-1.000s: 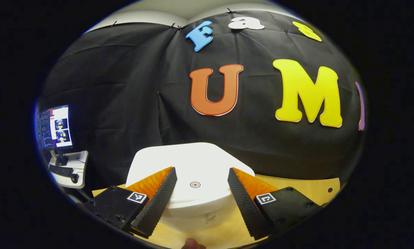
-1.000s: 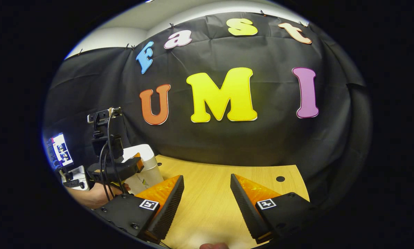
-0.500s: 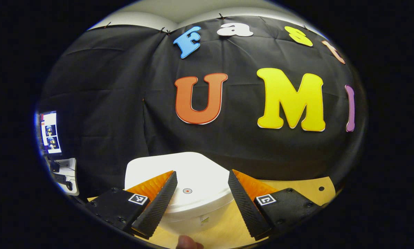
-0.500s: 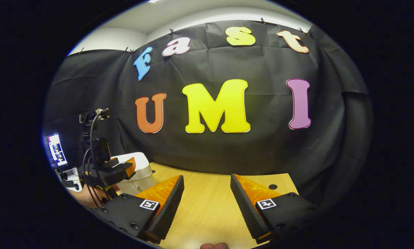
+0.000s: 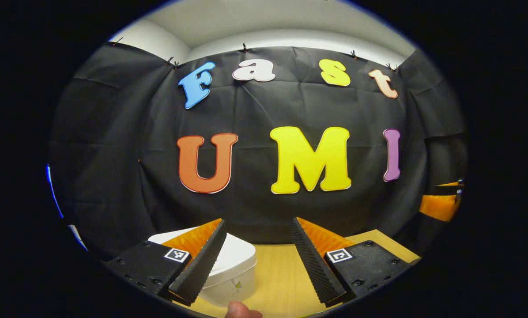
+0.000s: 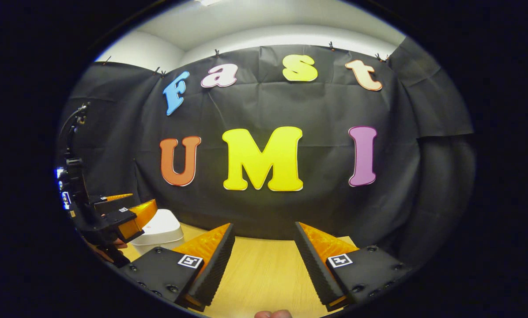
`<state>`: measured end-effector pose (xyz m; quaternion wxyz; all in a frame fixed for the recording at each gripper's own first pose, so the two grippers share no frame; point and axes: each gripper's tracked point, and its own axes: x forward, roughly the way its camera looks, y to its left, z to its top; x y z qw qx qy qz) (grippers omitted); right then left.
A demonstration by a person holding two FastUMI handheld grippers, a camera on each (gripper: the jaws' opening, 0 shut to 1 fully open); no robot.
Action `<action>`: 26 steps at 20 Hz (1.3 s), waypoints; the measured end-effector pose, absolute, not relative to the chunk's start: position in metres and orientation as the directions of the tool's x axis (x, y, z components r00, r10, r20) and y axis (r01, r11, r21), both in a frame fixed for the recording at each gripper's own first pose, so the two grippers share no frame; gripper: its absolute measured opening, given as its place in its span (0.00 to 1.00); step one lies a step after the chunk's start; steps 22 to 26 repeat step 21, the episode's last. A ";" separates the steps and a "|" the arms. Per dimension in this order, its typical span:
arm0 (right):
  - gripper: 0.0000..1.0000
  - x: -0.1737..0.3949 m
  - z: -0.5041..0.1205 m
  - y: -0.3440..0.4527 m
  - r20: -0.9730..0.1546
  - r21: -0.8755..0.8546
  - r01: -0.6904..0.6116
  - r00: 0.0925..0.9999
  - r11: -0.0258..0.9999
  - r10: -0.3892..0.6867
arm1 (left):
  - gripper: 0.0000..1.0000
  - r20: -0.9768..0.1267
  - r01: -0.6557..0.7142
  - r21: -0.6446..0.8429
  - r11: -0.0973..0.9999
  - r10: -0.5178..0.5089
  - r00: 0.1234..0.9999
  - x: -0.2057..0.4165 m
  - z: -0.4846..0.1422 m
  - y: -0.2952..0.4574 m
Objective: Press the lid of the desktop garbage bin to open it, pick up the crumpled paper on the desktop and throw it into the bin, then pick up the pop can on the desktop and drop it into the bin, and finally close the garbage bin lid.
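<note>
Smooth white plastic, the rounded bin (image 5: pixel 233 269) sits lid-down on my wooden table (image 5: pixel 281 274), now left of my left gripper (image 5: pixel 257 260); both it and the right gripper (image 6: pixel 264 265) spread wide, pulled back.

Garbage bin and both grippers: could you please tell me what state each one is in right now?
Garbage bin: upright on the wooden desktop, lid down and closed.
Left gripper: open, holding nothing, raised, the bin behind its left finger.
Right gripper: open, holding nothing, over bare desktop, apart from the bin.
</note>
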<state>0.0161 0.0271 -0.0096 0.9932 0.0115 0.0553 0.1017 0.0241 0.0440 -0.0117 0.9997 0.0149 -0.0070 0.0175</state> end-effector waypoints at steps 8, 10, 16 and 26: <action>0.87 -0.002 -0.001 0.017 -0.068 -0.002 -0.102 0.992 0.995 0.102 | 0.96 0.056 0.059 0.012 0.998 -0.060 0.997 -0.012 0.018 0.007; 0.85 -0.005 0.002 0.015 -0.056 -0.015 -0.091 0.994 0.996 0.090 | 0.96 0.053 0.067 -0.006 0.998 -0.067 0.996 -0.016 0.016 0.005; 0.87 -0.010 0.004 0.009 -0.050 -0.012 -0.045 0.998 0.999 0.044 | 0.96 0.040 0.066 -0.025 0.998 -0.065 0.997 -0.022 0.012 0.006; 0.87 -0.012 0.007 0.009 -0.043 -0.004 -0.049 0.998 0.999 0.048 | 0.96 0.035 0.060 -0.036 0.998 -0.058 0.998 -0.024 0.013 0.007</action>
